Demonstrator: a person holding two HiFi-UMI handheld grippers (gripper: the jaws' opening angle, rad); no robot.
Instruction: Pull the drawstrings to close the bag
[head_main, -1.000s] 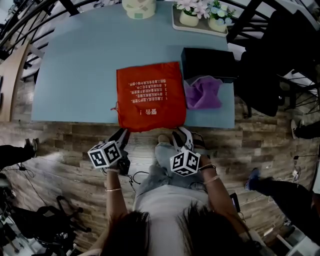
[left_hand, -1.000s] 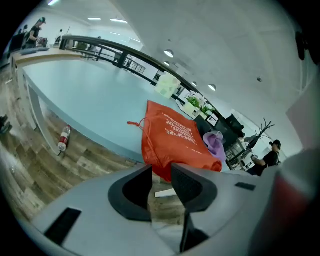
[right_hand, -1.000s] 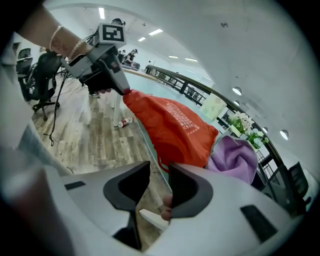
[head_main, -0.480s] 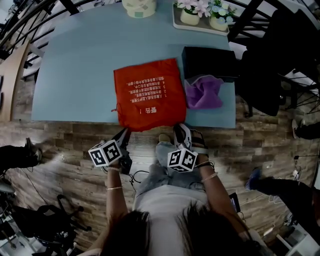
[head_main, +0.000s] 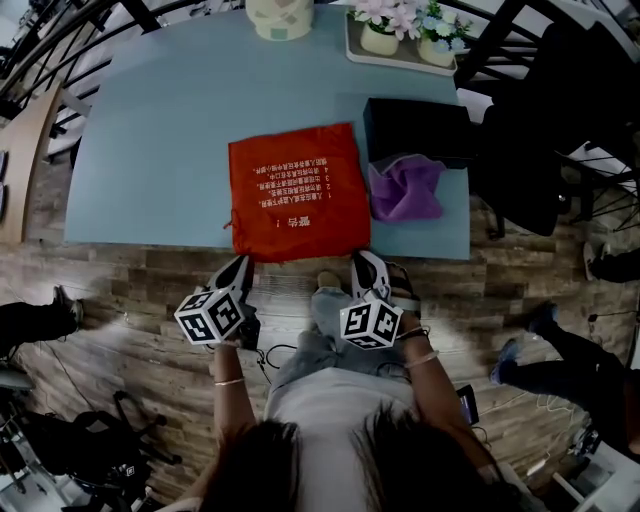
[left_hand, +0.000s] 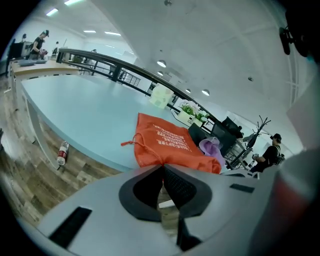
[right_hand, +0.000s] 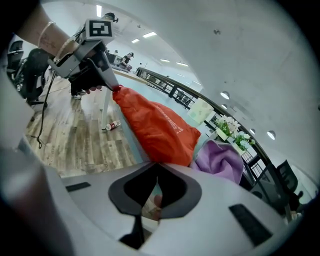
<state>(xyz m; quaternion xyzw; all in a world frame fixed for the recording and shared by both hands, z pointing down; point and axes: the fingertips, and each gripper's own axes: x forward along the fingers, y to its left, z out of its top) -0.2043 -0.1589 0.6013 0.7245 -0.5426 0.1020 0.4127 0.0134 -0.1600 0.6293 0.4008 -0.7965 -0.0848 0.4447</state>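
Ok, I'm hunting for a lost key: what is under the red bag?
Only the blue table shows beneath the red bag. Anything flat lying between them is covered by the bag's cloth and cannot be seen.

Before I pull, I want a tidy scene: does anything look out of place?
A small plastic bottle lies on its side on the wooden floor under the light blue table, as if dropped. The orange fabric drawstring bag hangs past the table's near edge.
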